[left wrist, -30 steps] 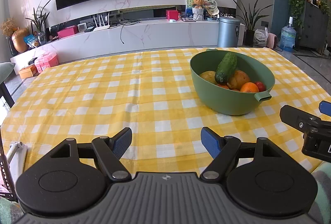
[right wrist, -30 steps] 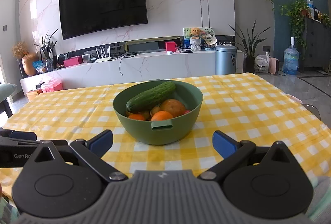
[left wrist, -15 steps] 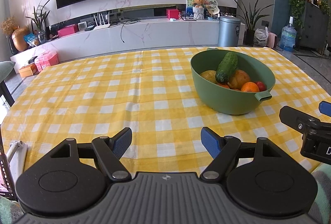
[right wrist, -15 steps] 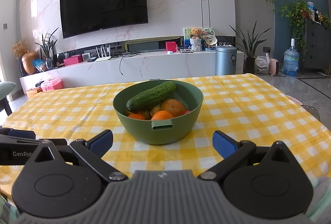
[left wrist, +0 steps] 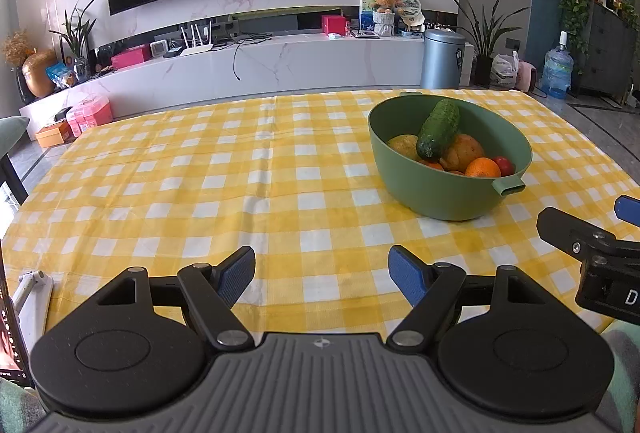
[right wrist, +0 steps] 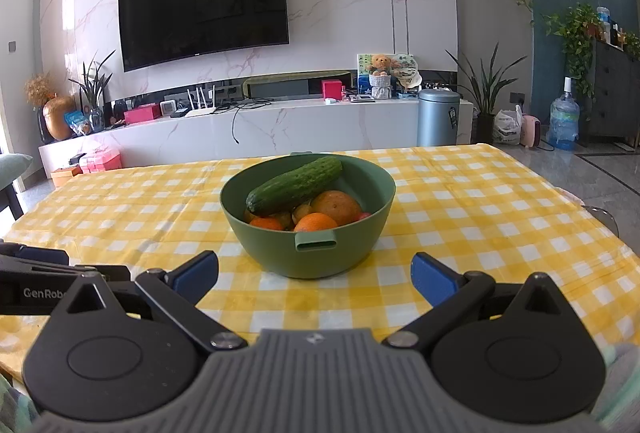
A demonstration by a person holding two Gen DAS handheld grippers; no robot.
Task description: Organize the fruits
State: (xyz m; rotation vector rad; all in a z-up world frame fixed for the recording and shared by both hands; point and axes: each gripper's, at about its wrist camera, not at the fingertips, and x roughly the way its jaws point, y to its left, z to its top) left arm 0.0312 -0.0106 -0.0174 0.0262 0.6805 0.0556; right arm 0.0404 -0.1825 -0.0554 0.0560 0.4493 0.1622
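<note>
Big counter (left wrist: 280, 193) in a yellow-checked cloth, green bowl (right wrist: 308, 253) on it, right-of-centre from the left view. A cucumber (right wrist: 294, 185) lies on top of oranges (right wrist: 316, 222) inside. Left tongs (left wrist: 322, 271) and right tongs (right wrist: 314, 275) both spread wide, gripping nothing, near the bowl.

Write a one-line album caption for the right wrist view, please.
Open right gripper faces a green bowl of cucumber and oranges on a yellow checked table.
</note>
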